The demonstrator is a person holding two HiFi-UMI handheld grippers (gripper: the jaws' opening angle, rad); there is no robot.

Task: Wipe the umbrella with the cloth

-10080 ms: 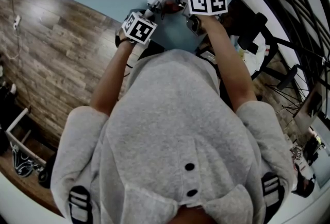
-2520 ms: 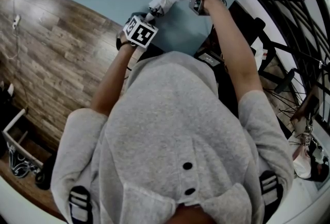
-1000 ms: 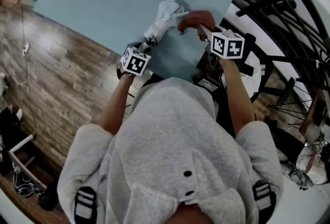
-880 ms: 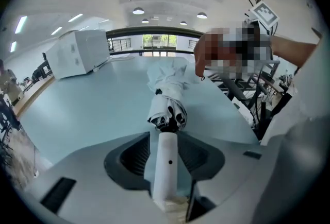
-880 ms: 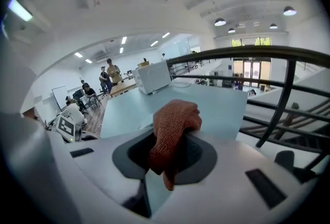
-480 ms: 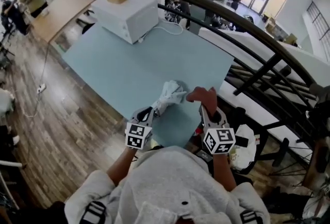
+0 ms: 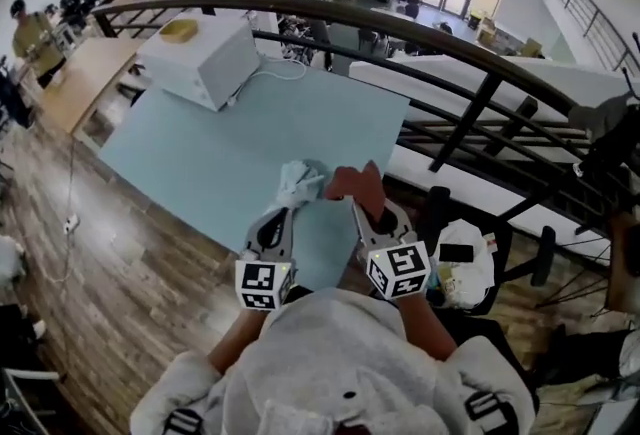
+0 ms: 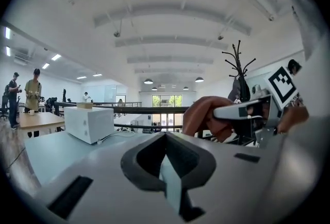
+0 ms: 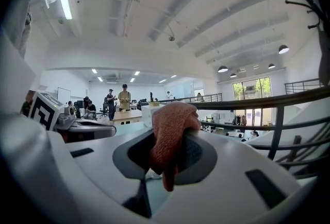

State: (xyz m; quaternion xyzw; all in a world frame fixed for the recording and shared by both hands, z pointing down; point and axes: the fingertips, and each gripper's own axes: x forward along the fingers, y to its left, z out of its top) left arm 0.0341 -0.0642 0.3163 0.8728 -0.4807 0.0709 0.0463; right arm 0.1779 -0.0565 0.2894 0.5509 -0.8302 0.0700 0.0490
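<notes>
A: Well, the right tool (image 7: 358, 206) pinches the cloth (image 7: 352, 183) at frame centre; the left tool (image 7: 282, 215) is closed, empty.
B: The umbrella (image 7: 298, 185) lies loose on the worktop (image 7: 200, 153) ahead. Unheld, it may slide under a wipe.

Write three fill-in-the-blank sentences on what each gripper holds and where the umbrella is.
1. The right gripper is shut on the ___.
2. The umbrella lies on the ___.
3. The left gripper, jaws shut, holds ___.
Missing words: cloth; table; nothing.
</notes>
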